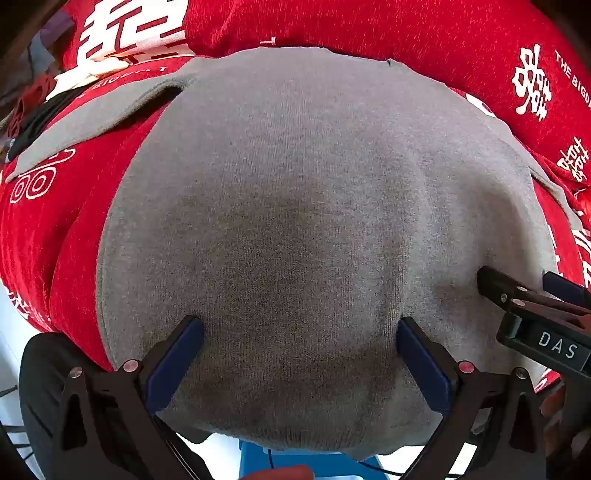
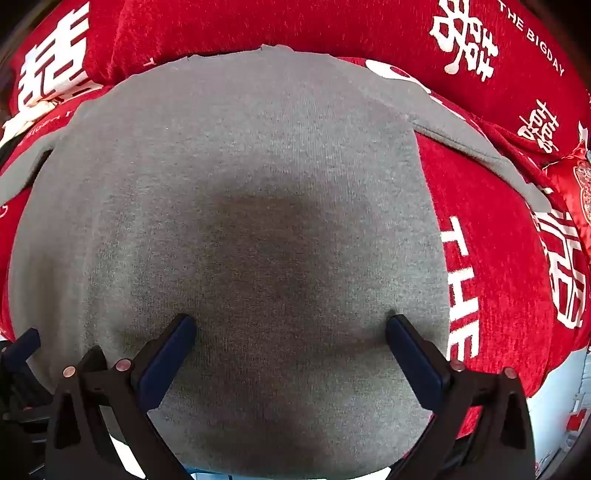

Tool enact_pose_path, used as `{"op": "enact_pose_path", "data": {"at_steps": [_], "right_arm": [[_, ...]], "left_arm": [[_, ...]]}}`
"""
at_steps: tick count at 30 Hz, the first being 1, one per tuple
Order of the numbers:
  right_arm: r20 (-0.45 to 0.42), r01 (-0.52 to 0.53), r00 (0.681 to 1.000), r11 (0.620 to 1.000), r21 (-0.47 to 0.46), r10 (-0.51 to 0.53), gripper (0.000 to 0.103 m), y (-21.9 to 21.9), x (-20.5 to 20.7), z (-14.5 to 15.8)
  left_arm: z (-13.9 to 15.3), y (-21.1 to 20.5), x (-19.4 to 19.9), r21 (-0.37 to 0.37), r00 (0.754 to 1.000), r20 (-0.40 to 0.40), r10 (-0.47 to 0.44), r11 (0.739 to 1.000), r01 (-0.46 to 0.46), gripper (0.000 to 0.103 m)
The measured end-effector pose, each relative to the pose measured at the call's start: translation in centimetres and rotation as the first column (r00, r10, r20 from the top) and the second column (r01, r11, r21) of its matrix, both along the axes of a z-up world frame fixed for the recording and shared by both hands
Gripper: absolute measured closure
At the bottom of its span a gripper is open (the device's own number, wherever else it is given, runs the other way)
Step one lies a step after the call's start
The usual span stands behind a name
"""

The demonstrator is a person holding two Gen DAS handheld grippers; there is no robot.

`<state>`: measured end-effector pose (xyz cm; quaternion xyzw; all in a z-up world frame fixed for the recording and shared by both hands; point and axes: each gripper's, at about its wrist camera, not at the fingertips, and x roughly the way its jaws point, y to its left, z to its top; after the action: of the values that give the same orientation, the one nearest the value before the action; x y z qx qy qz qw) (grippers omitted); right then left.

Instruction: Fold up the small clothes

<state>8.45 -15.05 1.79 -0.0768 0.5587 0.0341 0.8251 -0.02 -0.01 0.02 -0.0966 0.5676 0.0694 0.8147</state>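
Note:
A grey knit garment [image 1: 295, 184] lies flat on a red cloth with white lettering [image 1: 369, 26]; it also fills the right wrist view [image 2: 240, 166]. A sleeve [image 1: 92, 118] sticks out at its upper left, another sleeve [image 2: 472, 144] at its upper right. My left gripper [image 1: 300, 325] is open, its blue-padded fingertips resting on the garment's near part. My right gripper [image 2: 290, 323] is open too, fingertips pressing the fabric near the garment's right edge. The right gripper's fingers [image 1: 495, 284] show at the right edge of the left wrist view.
The red cloth [image 2: 498, 277] covers the surface around the garment. A blue object [image 1: 295, 461] and white floor lie below the near edge. A red ornament [image 2: 580, 177] sits at the far right.

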Motion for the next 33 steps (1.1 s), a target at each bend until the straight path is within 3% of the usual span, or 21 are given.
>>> {"op": "enact_pose_path", "data": {"at_steps": [16, 21, 27, 33], "right_arm": [[0.027, -0.015, 1.0, 1.0, 0.008, 0.014, 0.0, 0.0, -0.9, 0.1], [0.038, -0.022, 0.999, 1.0, 0.009, 0.021, 0.0, -0.2, -0.9, 0.2], [0.05, -0.02, 0.999, 0.999, 0.032, 0.019, 0.0, -0.6, -0.9, 0.4], [0.028, -0.002, 1.0, 0.999, 0.04, 0.001, 0.0, -0.6, -0.6, 0.5]], "left_arm": [[0.9, 0.0, -1.7, 0.017, 0.998, 0.065, -0.008, 1.0, 0.007, 0.0], [1.3, 0.1, -0.7, 0.008, 0.999, -0.013, -0.045, 0.999, 0.045, 0.0], [3.1, 0.5, -0.4, 0.039, 0.999, 0.004, -0.036, 0.999, 0.036, 0.0], [2.0, 1.5, 0.7, -0.024, 0.996, -0.089, -0.014, 1.0, 0.012, 0.0]]}}
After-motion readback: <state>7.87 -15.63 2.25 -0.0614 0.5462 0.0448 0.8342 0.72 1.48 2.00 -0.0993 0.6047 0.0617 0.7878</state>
